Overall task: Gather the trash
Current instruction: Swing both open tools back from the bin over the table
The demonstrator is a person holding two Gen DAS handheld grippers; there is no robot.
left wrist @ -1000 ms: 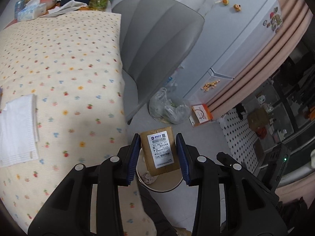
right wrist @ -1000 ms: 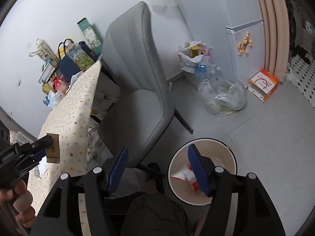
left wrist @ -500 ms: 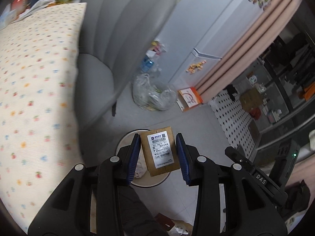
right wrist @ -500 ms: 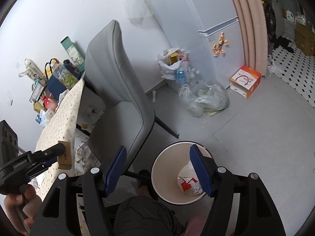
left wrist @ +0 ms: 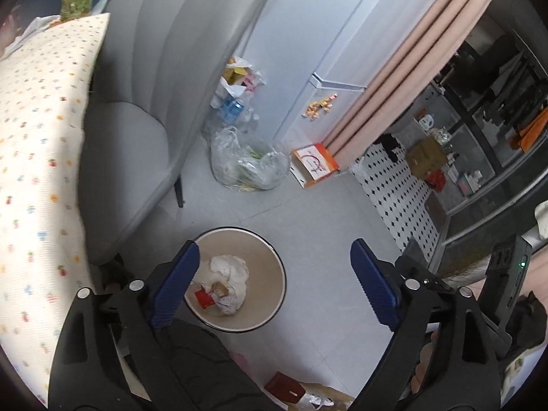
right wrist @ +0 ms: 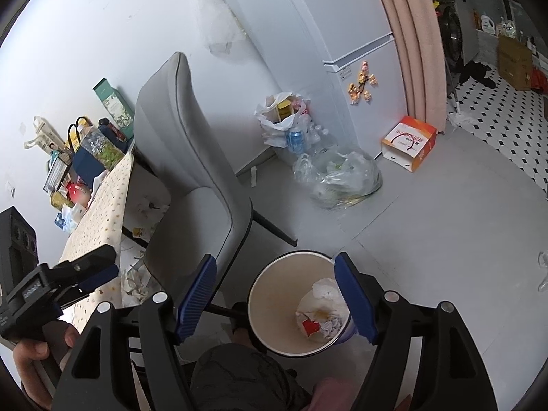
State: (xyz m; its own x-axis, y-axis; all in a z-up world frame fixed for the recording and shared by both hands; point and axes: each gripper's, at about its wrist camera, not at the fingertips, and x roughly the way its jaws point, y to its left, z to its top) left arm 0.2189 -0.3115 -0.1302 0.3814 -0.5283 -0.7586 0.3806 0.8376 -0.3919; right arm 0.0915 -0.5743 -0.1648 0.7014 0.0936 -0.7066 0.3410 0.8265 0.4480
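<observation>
While your left claw (left wrist: 274,281) hangs spread, nothing sits between its pads.
Your bin (left wrist: 274,263) lies below; your right claw (right wrist: 275,298), empty, has been widening.

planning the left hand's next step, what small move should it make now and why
Probably swing the left gripper back toward the dotted tablecloth for more trash. Its jaws have just been opening, nothing is between them, and a small brown cardboard box lies in the round beige bin below, so this drop looks done.

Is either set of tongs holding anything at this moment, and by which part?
Nothing is held. The left tongs have just been opening and are empty; the right tongs are open and empty too.
</observation>
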